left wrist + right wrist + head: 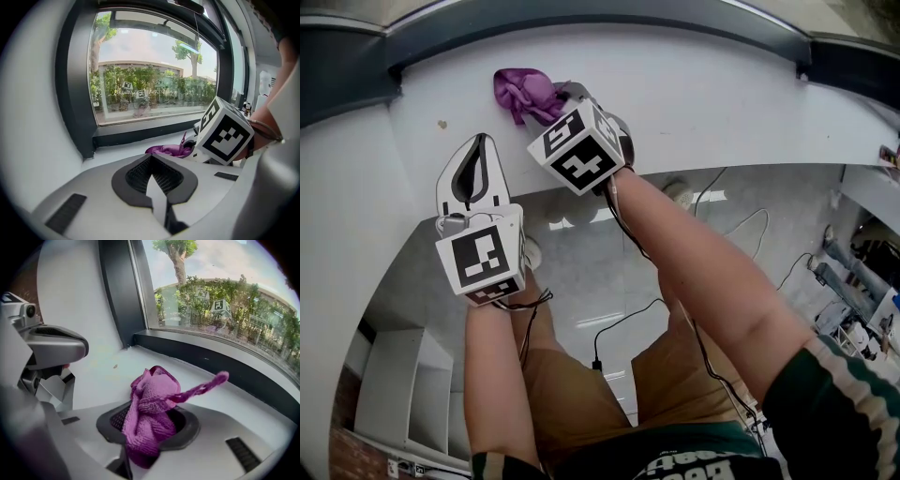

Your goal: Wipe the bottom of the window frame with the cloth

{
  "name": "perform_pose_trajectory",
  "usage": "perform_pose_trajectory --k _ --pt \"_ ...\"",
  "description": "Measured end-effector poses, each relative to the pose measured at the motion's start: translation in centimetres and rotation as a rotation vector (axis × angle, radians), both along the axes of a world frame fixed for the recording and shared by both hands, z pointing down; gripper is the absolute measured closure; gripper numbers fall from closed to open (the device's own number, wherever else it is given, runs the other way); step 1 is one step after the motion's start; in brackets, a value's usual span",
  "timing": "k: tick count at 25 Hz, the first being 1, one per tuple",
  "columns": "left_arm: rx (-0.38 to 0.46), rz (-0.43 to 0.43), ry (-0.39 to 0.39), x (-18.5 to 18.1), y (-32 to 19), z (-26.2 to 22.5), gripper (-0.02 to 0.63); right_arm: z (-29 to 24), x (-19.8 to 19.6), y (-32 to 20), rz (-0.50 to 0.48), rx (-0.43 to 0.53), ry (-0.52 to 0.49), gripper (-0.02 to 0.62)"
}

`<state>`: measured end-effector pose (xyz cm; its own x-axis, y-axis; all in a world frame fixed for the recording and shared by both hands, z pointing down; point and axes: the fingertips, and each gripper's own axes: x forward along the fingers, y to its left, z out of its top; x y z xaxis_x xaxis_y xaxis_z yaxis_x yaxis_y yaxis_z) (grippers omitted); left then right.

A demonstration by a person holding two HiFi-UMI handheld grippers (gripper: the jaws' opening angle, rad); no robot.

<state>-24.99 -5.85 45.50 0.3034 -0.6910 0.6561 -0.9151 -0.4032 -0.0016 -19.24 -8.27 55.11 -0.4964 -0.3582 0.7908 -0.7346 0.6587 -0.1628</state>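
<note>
A purple cloth (525, 92) is bunched on the white sill (722, 94), just below the dark bottom rail of the window frame (581, 23). My right gripper (570, 98) is shut on the cloth (150, 413); a loose corner sticks out to the right of the jaws. The rail (211, 359) runs across just beyond it. My left gripper (477, 143) rests at the sill's near edge, left of the right gripper, shut with nothing in it. In the left gripper view its jaws (152, 159) meet, with the cloth (171, 150) and the right gripper's marker cube (225, 136) ahead at right.
The window's left upright (117, 291) and a white side wall (33, 117) close off the sill's left end. A small brown speck (442, 124) lies on the sill. Below the sill are a tiled floor, cables (741, 225) and shelving (403, 394).
</note>
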Motion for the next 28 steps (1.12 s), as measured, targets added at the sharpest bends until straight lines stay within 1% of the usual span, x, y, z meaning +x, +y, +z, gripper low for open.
perform_pose_trajectory --k 12,24,28 --pt "-0.02 0.058 0.012 6.0 0.0 0.6 0.598 0.1 6.8 0.6 0.047 -0.011 0.03 0.463" --pt "-0.027 0.119 0.018 11.3 -0.4 0.8 0.598 0.3 12.8 1.0 0.095 -0.014 0.058 0.463" --pt "-0.032 0.151 0.021 13.2 -0.4 0.9 0.598 0.3 14.5 0.9 0.101 -0.011 0.07 0.463"
